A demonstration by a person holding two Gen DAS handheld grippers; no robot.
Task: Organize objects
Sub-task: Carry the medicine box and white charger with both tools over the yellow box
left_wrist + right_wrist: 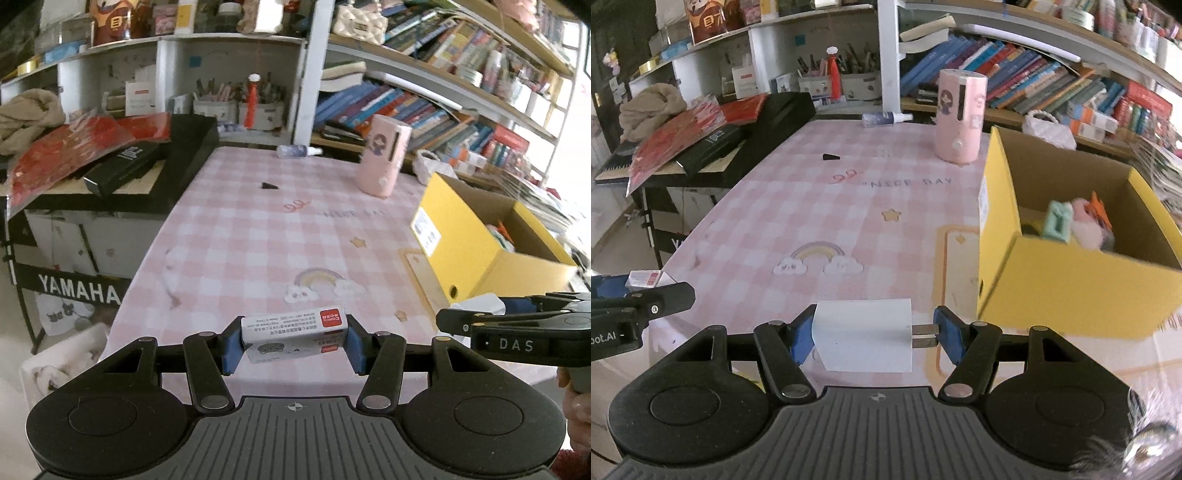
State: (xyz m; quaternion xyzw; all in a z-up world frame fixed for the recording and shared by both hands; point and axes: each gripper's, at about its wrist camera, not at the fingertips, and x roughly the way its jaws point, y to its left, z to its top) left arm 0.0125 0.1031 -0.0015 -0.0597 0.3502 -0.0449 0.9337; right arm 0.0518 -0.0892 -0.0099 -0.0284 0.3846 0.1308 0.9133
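Carrying two items toward the yellow box [1071, 280] is, as I judge it, the step in hand. My left gripper [293, 341] is clamped on a small printed carton [295, 332], held above the near edge of the pink checked tablecloth [258, 229]; its long axis runs crosswise, pad to pad, red label end toward three o'clock. My right gripper [873, 334] grips a white plug adapter [864, 334]: one blue pad presses the body, the other bears on the tips of the two metal prongs [925, 336], which point toward three o'clock, so its long axis also lies across the jaws. In the right wrist view the box sits at about two o'clock, open-topped, with a mint item, something pink and fluffy and something orange already inside. Next, I reckon, each load must clear the near wall before release. The prong-tip grip looks slight, so I'd move gently.
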